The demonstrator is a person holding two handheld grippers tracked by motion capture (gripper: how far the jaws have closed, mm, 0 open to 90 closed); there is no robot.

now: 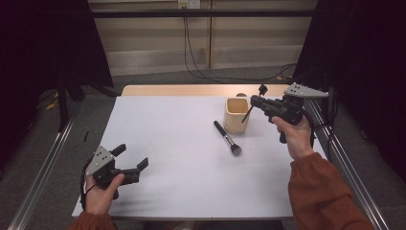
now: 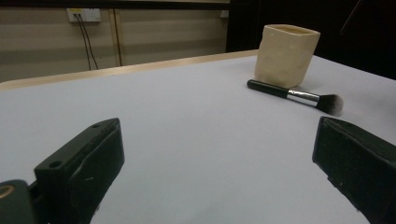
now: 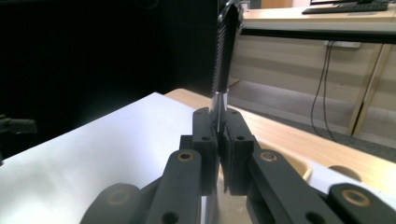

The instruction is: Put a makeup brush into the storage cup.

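Left gripper (image 1: 130,160) idle near the table's front corner, jaws spread wide — nothing between them.
Right gripper (image 1: 255,101) pinches a thin black brush (image 3: 225,56) above the cream cup (image 1: 236,115) — seemingly about to drop it in; the makeup brush (image 1: 227,137) lies beside the cup on the table (image 1: 167,139), unobstructed, likely left to collect.

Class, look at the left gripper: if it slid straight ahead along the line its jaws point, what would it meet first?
Bare table lies between the open jaws of the left gripper. Farther on, likely the makeup brush lying in front of the cream cup, though both sit right of centre, so it might pass them.
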